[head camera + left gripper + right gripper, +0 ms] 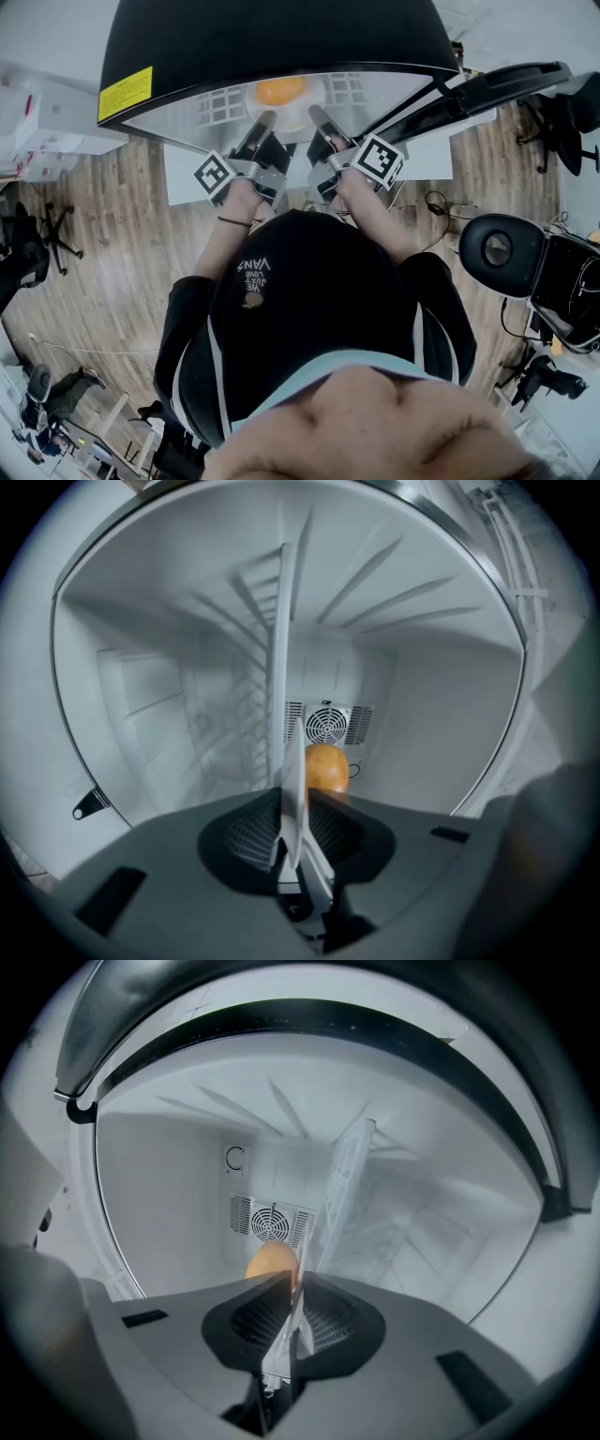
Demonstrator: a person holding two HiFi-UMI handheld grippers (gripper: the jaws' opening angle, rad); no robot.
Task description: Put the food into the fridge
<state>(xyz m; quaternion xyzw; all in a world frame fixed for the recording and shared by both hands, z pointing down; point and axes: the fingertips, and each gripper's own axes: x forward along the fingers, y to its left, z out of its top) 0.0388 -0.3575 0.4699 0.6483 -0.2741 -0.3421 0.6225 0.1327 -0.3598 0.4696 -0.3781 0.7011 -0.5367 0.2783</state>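
The left tongs (pixel 296 803) stand slightly apart with the front edge of the white shelf (pixel 285 667) between them, and a sliver of gap shows on one side. The right tongs (pixel 289 1283) are closed on that same edge, just beside the left pair. Both point level into the fridge (pixel 441 714). The orange (pixel 326 767) lies on the shelf just beyond both tips, between the two pairs, and touches neither. Past it, on the back wall, is a round fan grille (pixel 327 726). Above the tongs runs the fridge's black top (pixel 272 33), with a yellow label (pixel 125 92) out beyond the left pair. Behind the tongs lies wood floor (pixel 112 244).
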